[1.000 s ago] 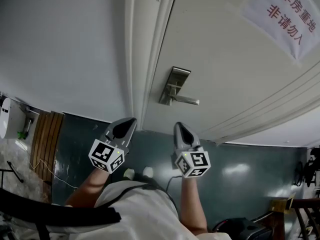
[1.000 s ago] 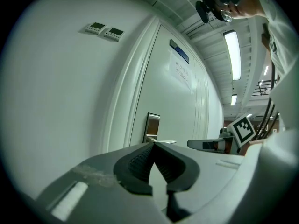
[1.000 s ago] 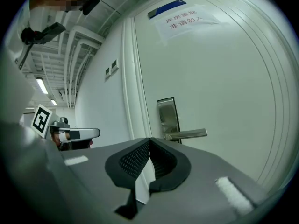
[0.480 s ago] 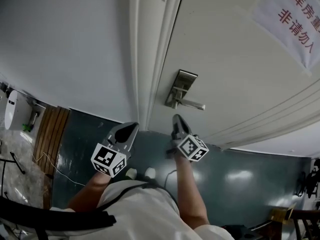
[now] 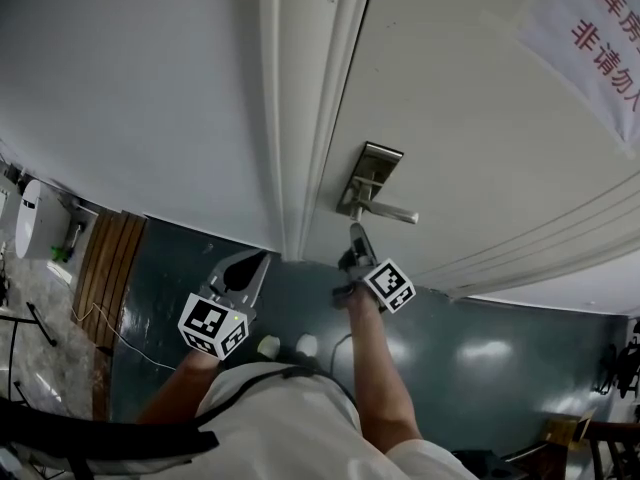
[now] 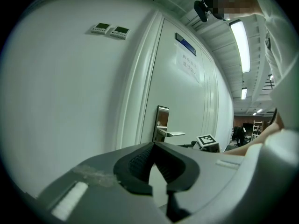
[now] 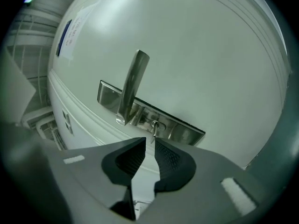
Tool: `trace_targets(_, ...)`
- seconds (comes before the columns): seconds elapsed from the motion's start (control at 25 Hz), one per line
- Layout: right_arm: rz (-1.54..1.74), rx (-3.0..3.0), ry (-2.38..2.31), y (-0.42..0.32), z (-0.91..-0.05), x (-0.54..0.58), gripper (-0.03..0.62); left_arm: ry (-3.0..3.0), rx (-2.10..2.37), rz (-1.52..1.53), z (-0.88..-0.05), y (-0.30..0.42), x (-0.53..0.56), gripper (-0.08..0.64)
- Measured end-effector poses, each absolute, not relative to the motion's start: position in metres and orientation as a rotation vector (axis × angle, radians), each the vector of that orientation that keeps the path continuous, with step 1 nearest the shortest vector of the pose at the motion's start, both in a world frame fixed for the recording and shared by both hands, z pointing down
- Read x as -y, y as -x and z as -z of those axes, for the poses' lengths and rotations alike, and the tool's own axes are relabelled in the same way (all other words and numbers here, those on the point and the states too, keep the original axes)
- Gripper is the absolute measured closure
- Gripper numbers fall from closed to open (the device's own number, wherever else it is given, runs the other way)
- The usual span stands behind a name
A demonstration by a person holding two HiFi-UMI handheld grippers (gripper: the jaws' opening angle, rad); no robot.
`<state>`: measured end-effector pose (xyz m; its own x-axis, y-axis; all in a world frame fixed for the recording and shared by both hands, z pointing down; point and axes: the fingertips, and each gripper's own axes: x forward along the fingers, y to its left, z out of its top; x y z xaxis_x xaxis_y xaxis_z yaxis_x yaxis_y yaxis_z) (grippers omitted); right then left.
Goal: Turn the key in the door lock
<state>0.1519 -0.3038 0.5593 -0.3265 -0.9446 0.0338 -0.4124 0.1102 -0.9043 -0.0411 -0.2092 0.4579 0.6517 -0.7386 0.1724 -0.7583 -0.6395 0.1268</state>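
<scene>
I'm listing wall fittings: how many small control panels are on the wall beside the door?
2: left control panel and right control panel, side by side high on the wall, left of the door frame. More may be hidden.

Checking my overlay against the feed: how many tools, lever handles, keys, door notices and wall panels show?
Tools: 2 (left tool shut; right tool opening, key just beyond its tips)
Lever handle: 1
Key: 1
Door notice: 1
Wall panels: 2
Total: 7
</scene>
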Motion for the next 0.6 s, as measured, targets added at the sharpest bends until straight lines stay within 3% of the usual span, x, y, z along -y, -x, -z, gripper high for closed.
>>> trace_targets(0.6, 1.223, -1.586, 1.243, -0.156, -0.570, 0.330, 0.457, -2.664, 1.246, -0.173, -0.462, 0.065, 0.212, 0.555)
